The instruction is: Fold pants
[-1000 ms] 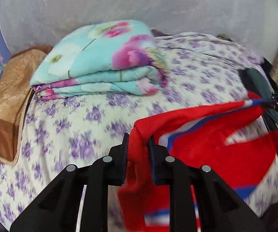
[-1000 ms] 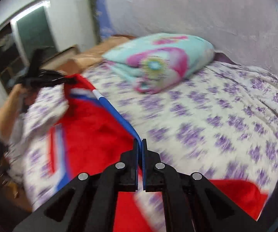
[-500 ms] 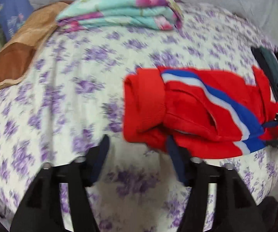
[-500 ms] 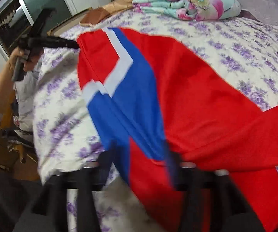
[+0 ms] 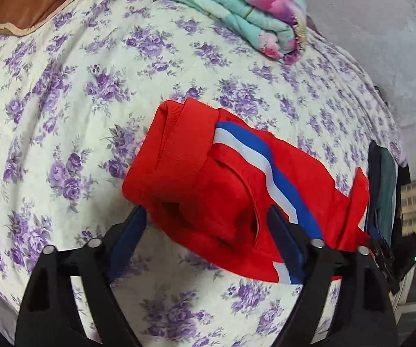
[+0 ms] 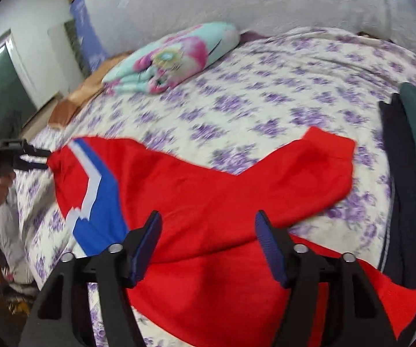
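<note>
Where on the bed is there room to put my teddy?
The flowered purple bedsheet is bare between the red pants with the blue-white stripe, the folded turquoise floral blanket and the brown pillow. It is crowded by the dark folded clothes beside the pants.

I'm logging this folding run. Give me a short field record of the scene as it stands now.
garment: red pants with a blue and white stripe, lying on the bed
surface: bedsheet with purple flowers
left gripper: jaws open, pants waistband end between them, not pinched
right gripper: jaws open over the pants, just opened
nearby: folded floral blanket, dark folded clothes
</note>
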`<move>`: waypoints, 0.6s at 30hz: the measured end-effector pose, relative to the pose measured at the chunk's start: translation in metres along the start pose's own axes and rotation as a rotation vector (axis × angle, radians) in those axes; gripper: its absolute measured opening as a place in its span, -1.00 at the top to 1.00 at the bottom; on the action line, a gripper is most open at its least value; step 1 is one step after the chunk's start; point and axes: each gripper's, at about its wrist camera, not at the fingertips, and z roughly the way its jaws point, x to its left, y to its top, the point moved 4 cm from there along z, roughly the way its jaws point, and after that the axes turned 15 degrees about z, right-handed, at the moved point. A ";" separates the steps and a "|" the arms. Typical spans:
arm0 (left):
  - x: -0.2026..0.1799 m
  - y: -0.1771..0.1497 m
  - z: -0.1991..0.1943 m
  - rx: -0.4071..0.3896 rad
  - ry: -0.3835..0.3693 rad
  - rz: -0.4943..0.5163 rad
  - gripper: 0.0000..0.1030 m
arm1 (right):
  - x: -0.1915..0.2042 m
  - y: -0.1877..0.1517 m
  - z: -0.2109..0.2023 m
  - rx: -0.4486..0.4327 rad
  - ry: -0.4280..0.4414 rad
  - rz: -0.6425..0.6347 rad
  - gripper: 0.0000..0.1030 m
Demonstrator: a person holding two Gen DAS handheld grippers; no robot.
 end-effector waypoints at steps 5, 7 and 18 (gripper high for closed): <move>-0.004 -0.005 0.014 0.055 -0.039 -0.047 -0.16 | 0.000 -0.003 0.000 -0.007 0.020 -0.032 -0.39; -0.003 0.000 0.017 0.042 -0.029 -0.036 -0.09 | 0.002 -0.003 0.004 -0.007 0.032 -0.037 -0.39; -0.015 0.001 -0.007 -0.110 0.267 0.111 0.74 | 0.003 -0.010 0.006 -0.006 0.008 -0.075 -0.39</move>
